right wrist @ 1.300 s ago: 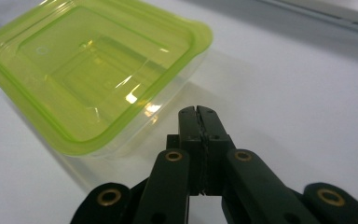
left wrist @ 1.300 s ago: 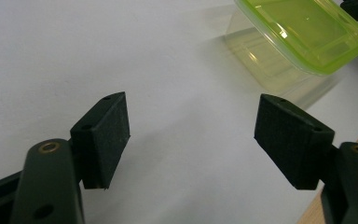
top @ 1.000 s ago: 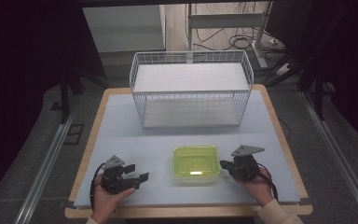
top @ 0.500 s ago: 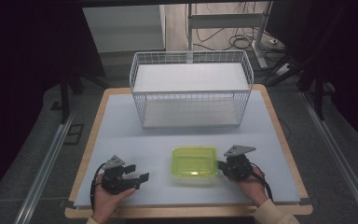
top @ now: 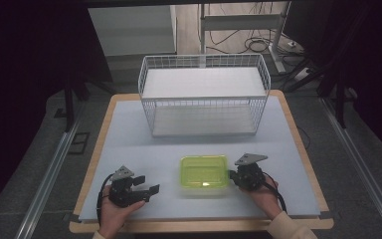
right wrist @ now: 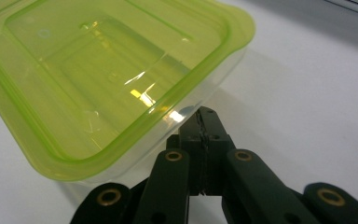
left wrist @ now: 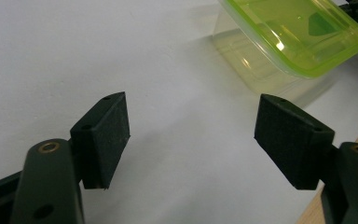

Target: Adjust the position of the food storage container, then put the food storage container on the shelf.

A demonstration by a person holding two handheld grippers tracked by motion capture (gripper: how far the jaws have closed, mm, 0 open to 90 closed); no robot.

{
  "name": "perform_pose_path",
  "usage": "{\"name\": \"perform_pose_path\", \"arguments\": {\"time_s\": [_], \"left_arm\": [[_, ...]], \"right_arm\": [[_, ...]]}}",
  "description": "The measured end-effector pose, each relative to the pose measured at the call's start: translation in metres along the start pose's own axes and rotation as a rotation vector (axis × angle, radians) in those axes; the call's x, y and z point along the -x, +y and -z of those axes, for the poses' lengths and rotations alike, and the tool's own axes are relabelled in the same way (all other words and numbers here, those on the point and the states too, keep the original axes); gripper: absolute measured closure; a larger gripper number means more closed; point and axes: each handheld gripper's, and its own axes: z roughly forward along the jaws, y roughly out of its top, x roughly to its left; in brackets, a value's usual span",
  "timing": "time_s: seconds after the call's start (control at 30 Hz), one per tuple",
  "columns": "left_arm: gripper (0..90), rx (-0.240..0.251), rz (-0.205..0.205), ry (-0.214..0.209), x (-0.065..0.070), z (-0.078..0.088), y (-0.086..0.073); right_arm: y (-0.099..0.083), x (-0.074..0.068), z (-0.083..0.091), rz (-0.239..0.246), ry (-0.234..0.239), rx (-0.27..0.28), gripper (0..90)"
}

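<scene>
A clear plastic container with a lime-green lid (top: 205, 172) sits on the white table top near the front, right of centre. My right gripper (top: 231, 175) is at the container's right side, held by a hand. In the right gripper view its jaws are pressed together, and the gripper (right wrist: 203, 114) touches the container (right wrist: 98, 70) just under the lid's rim, with nothing between the jaws. My left gripper (top: 151, 190) rests near the front left, open and pointing right toward the container. In the left gripper view its pads (left wrist: 107, 135) stand wide apart over bare table, the container (left wrist: 298, 32) farther off.
A white wire basket (top: 204, 97) stands at the back middle of the table (top: 129, 134). The table's wooden edge runs along the front and sides. Dark floor, metal rails and cables surround the table.
My right gripper has moved left up to the container's right side, and the container has shifted slightly left. The left gripper has stayed put.
</scene>
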Motion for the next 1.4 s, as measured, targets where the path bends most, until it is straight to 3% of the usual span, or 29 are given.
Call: {"name": "perform_pose_path", "arguments": {"time_s": [0.23, 0.4, 0.5, 0.57, 0.6, 0.63, 0.73, 0.9, 1.1, 1.27, 1.4], "left_arm": [[26.3, 0.007, 0.011, -0.003, 0.000, 0.002, 0.000], [26.7, 0.005, 0.017, -0.011, 0.001, 0.002, 0.001], [26.7, 0.004, 0.027, -0.016, 0.002, 0.002, 0.002], [26.7, 0.005, 0.031, -0.020, 0.002, 0.003, 0.003], [26.7, 0.005, 0.031, -0.020, 0.002, 0.003, 0.003], [26.7, 0.012, 0.041, -0.032, 0.002, 0.004, 0.005], [26.7, 0.020, 0.067, -0.068, 0.003, 0.006, 0.008], [26.9, 0.019, 0.085, -0.097, 0.004, 0.007, 0.013], [27.0, 0.006, 0.142, -0.144, 0.006, 0.001, 0.023], [27.0, -0.002, 0.142, -0.165, 0.011, -0.004, 0.030], [27.0, -0.025, 0.172, -0.190, 0.013, -0.011, 0.032]], "right_arm": [[-0.004, 0.011, 0.021, -0.046, -0.013, 0.058, 89.5], [-0.008, 0.018, 0.039, -0.081, 0.005, 0.092, 85.7], [-0.012, 0.023, 0.046, -0.098, 0.035, 0.113, 75.2], [-0.012, 0.026, 0.047, -0.119, 0.082, 0.127, 57.1], [-0.012, 0.026, 0.047, -0.119, 0.082, 0.127, 57.1], [-0.013, 0.027, 0.049, -0.126, 0.117, 0.147, 47.5], [-0.012, 0.027, 0.051, -0.151, 0.143, 0.169, 38.4], [-0.009, 0.030, 0.056, -0.222, 0.201, 0.182, 36.3], [-0.006, 0.029, 0.056, -0.253, 0.227, 0.170, 36.3], [-0.004, 0.026, 0.054, -0.258, 0.240, 0.162, 36.4], [-0.002, 0.024, 0.050, -0.271, 0.251, 0.146, 36.8]]}}
